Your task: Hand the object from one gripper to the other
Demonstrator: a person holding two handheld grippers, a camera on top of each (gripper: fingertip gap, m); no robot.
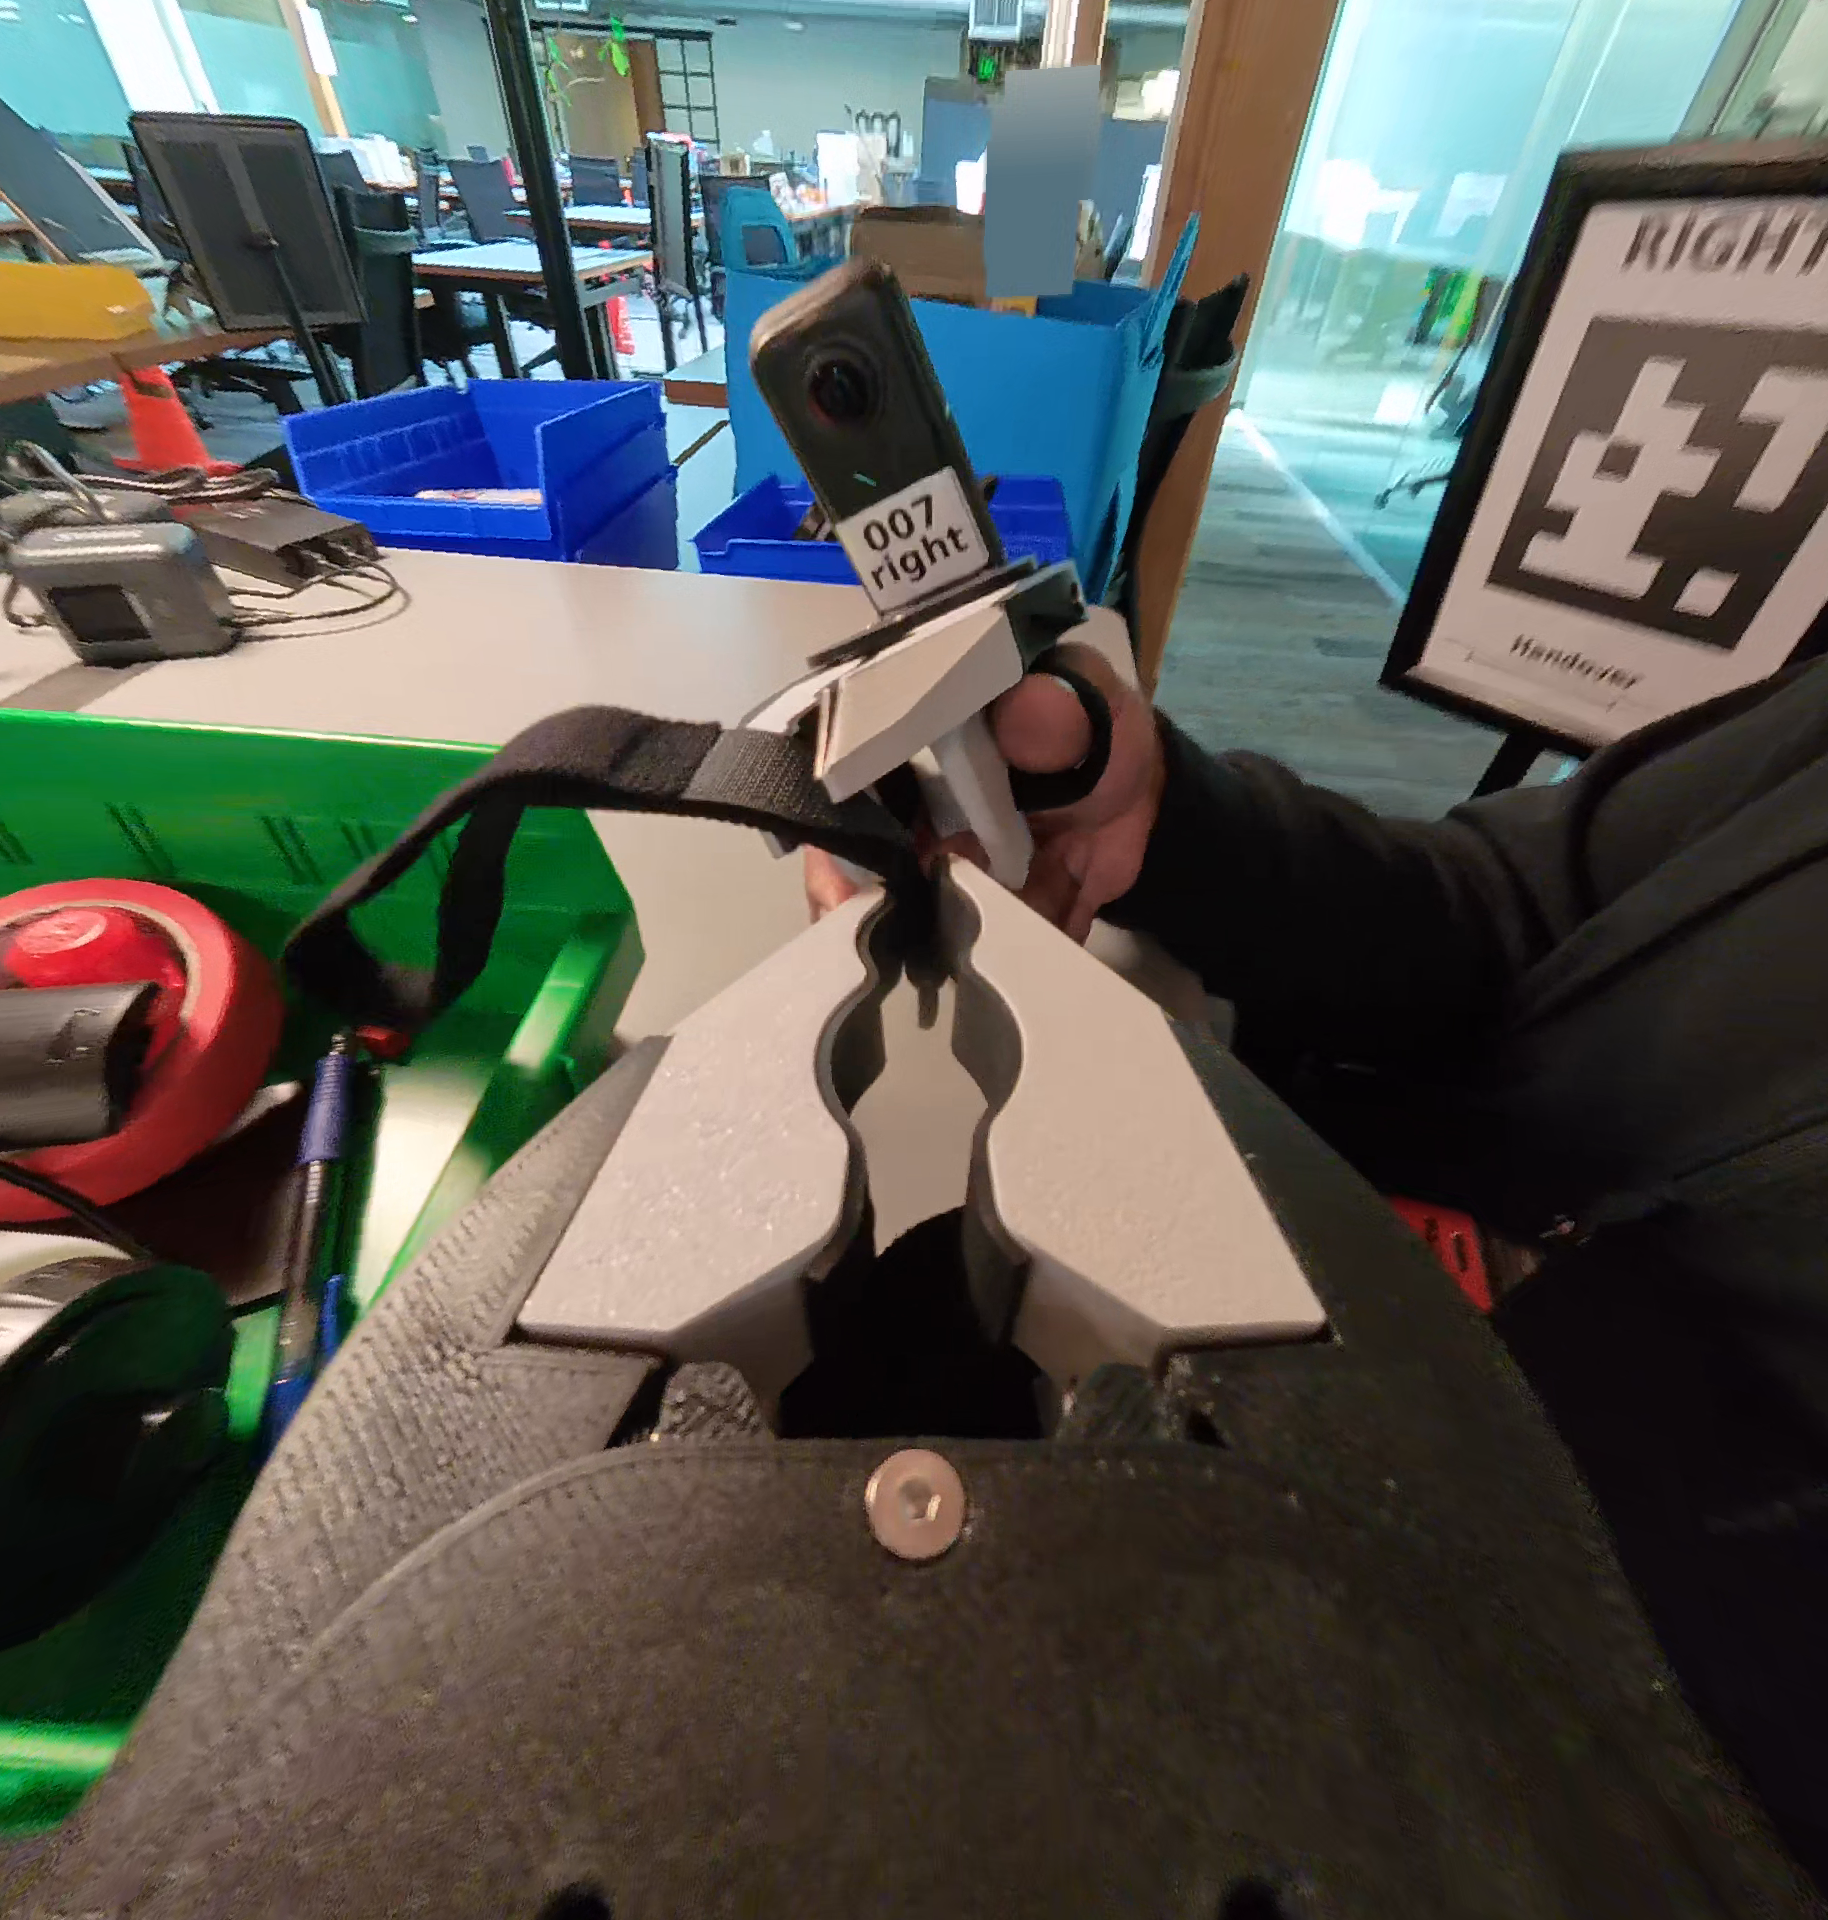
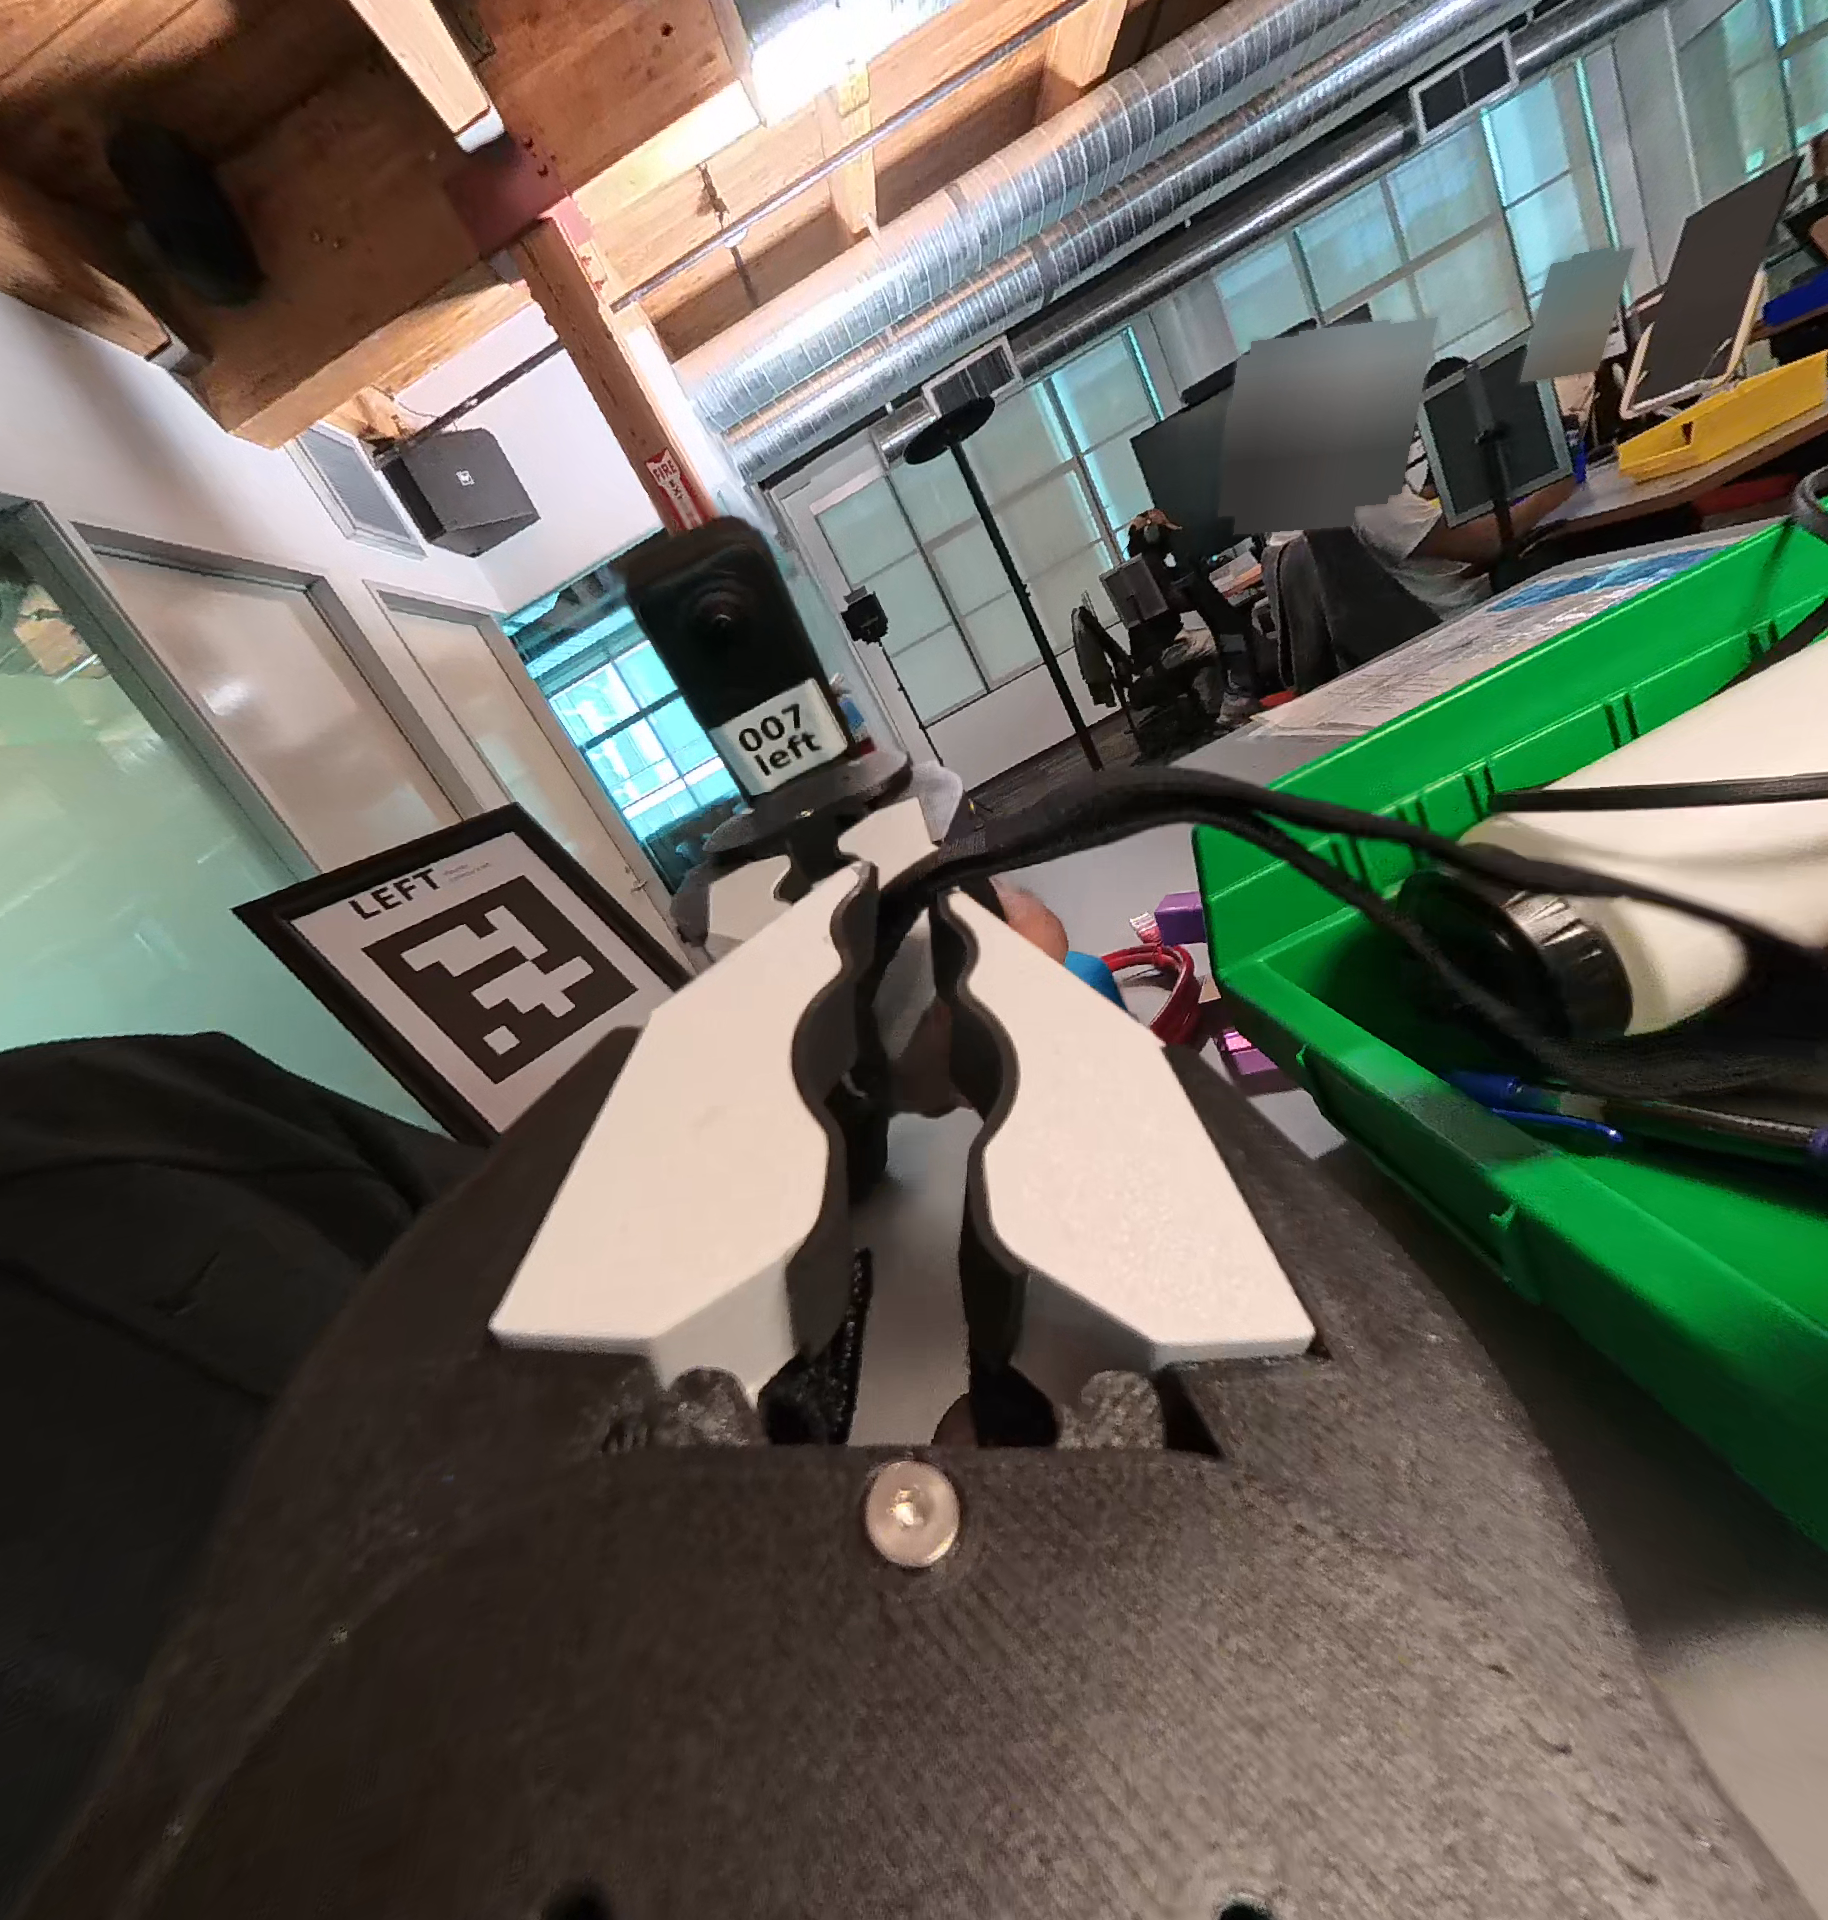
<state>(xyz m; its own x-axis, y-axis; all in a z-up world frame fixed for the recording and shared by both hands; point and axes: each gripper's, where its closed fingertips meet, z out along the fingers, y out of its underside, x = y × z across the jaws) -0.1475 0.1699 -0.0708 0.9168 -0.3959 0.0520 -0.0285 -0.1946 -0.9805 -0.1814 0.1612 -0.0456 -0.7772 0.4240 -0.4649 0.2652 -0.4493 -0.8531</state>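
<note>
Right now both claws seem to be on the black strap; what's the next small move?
Probably open one claw. The black strap appears pinched at the left claw and the right claw tips, its loop trailing into the green bin. I can't tell which is receiving.

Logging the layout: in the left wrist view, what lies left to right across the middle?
Red tape roll → green bin → black strap → right tool → framed marker sign.

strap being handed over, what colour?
Black strap; clearest in the left wrist view.
</note>
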